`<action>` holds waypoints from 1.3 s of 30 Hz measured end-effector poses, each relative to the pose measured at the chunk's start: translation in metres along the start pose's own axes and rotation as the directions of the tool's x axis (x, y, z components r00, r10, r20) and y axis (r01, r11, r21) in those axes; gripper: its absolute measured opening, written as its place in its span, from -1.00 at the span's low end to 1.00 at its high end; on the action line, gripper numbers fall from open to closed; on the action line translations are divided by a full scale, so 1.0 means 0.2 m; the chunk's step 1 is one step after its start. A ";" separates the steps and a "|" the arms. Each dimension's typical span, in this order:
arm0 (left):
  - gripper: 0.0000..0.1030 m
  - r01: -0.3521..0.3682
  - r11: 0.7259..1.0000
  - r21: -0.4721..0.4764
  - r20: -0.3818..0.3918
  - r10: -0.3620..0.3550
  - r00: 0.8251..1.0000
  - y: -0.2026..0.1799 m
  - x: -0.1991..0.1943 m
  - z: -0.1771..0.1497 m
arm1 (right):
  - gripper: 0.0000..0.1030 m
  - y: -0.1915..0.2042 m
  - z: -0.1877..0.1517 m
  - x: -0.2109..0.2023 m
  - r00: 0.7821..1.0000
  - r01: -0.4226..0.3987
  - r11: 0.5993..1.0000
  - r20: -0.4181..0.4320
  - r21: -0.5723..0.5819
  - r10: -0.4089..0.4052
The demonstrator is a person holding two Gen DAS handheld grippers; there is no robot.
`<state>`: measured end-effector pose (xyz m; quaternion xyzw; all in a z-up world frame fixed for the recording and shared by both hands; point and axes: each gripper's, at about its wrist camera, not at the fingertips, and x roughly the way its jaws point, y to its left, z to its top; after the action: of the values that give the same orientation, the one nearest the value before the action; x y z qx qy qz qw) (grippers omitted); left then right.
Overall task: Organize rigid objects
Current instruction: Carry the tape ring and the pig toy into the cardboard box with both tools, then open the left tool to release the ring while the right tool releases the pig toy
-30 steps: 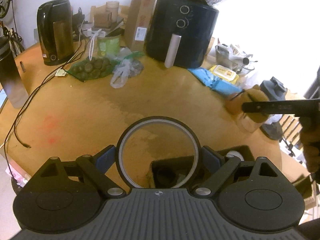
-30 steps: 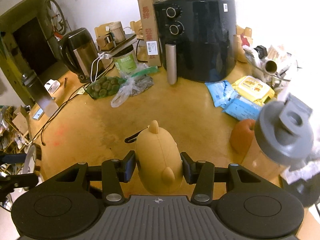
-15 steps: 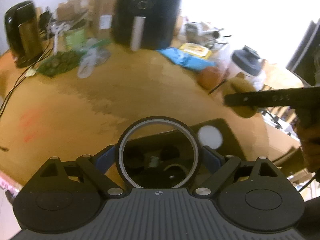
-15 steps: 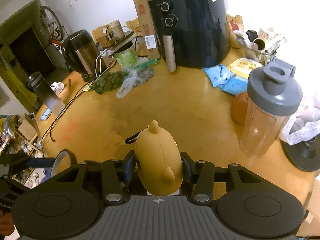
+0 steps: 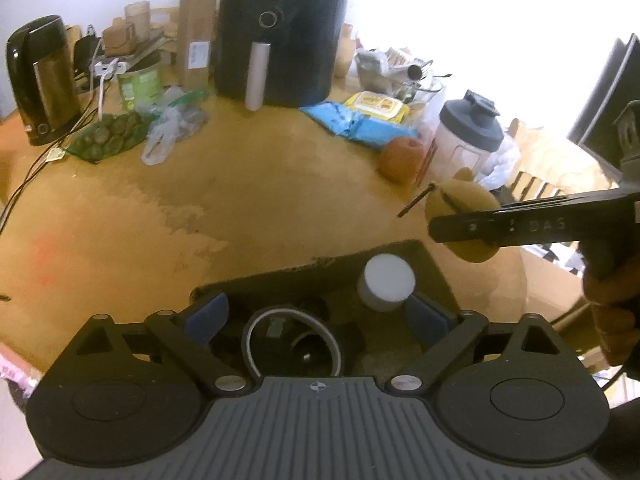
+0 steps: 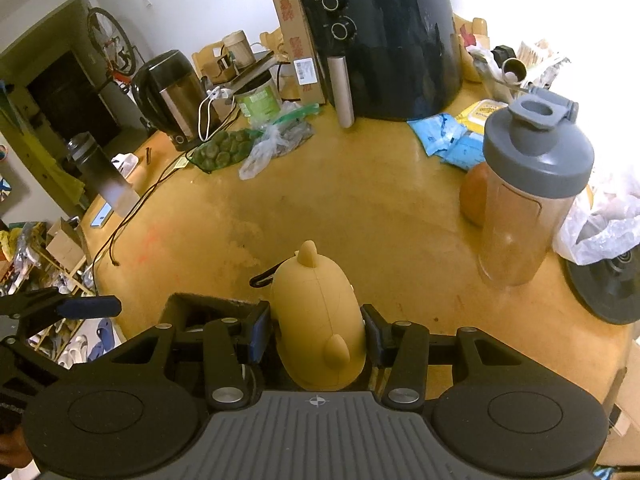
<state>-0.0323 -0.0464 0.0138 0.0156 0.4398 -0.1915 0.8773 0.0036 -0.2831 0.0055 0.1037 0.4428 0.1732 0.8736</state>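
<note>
The left tool (image 5: 316,316) hangs with fingers spread wide, while the right tool (image 6: 318,330) is clamped closed.

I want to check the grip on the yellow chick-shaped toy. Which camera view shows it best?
The right wrist view: the yellow toy sits close and centred, clamped between the right gripper pads. The left wrist view shows the toy only from the side, small, partly hidden behind that gripper's finger.

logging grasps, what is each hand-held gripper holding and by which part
Right hand-held gripper pinches the yellow chick-shaped case across its sides. Left hand-held gripper is open, holding nothing.
</note>
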 end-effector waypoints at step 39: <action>0.89 -0.249 0.953 -0.173 -0.059 0.243 0.968 -0.01 -0.14 -0.16 | 1.00 0.17 -0.14 0.02 0.997 -0.011 0.979 -0.073 -0.202 -0.004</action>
<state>-0.0722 -0.0325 0.0170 -0.0052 0.4661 -0.0402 0.8838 -0.0234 -0.2503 -0.0020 0.0089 0.4544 0.2225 0.8625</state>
